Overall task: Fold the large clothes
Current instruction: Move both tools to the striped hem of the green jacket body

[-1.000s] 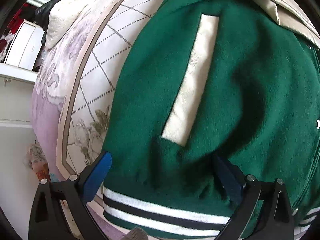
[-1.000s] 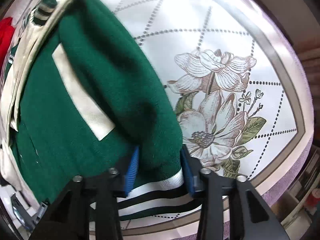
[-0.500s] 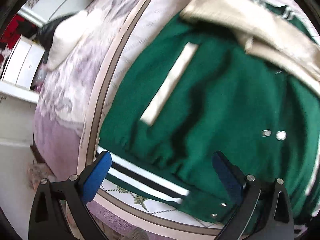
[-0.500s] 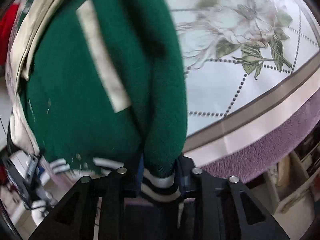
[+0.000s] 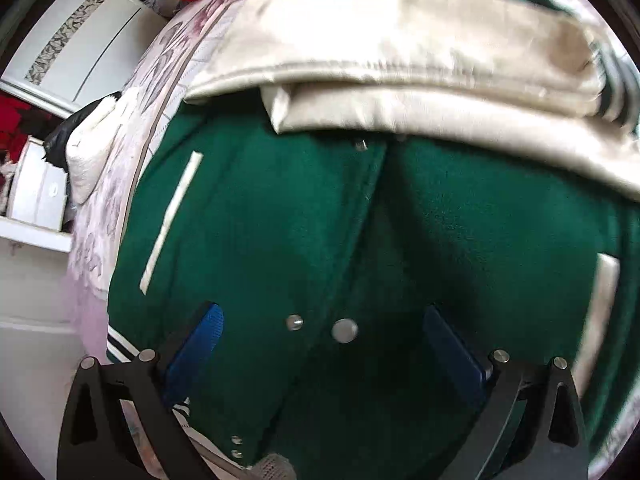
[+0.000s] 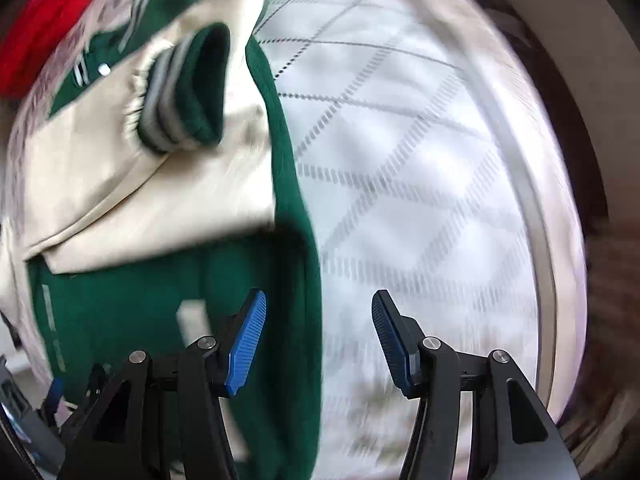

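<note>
Right gripper fingers are opening over the jacket edge, gripping nothing; left gripper fingers are apart too, so the fold could slump open.

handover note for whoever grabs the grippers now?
Left gripper: open, over the jacket front, gripping nothing.
Right gripper: jaws opening, jacket's edge below them, pads clear of cloth.
Jacket lies on the bedspread, cream sleeves folded across the chest.
Done: sleeves in.
Left: likely fold the hem up toward the collar, then smooth.
</note>
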`<state>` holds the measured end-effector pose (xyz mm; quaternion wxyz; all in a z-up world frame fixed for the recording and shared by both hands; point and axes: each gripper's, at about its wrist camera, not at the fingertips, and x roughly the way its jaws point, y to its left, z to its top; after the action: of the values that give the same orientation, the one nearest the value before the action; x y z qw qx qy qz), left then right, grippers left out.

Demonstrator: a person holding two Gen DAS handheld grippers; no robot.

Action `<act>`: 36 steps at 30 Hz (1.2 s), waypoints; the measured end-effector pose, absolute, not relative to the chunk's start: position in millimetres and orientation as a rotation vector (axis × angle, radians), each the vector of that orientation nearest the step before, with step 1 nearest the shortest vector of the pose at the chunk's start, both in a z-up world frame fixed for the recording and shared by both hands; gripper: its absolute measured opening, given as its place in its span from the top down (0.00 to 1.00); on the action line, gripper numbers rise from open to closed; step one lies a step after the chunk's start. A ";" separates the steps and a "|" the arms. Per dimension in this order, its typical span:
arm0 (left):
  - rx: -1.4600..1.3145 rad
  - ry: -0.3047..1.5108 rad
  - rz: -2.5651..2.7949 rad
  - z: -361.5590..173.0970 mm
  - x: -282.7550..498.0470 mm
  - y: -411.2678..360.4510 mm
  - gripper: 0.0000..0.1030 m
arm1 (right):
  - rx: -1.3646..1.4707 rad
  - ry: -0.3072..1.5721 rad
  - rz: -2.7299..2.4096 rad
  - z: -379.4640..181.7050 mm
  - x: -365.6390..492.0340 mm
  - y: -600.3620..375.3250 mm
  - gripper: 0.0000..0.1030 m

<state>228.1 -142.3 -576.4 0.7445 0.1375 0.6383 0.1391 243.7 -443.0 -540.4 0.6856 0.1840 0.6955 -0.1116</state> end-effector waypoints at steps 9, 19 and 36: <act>0.279 1.410 0.420 -594.1 231.9 -143.9 0.00 | 0.783 1.532 -0.165 -581.2 273.1 -519.4 0.71; 0.282 1.404 0.501 -591.4 222.8 -154.7 0.00 | 0.532 1.583 0.046 -559.3 282.3 -497.7 0.41; 0.114 1.561 0.448 -593.2 152.0 -168.0 0.00 | 0.306 1.717 0.015 -579.3 219.0 -417.7 0.53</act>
<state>152.0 -168.0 -593.2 0.6865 0.0508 0.6972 0.1999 219.0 -417.7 -579.3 0.6435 0.1341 0.7536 0.0066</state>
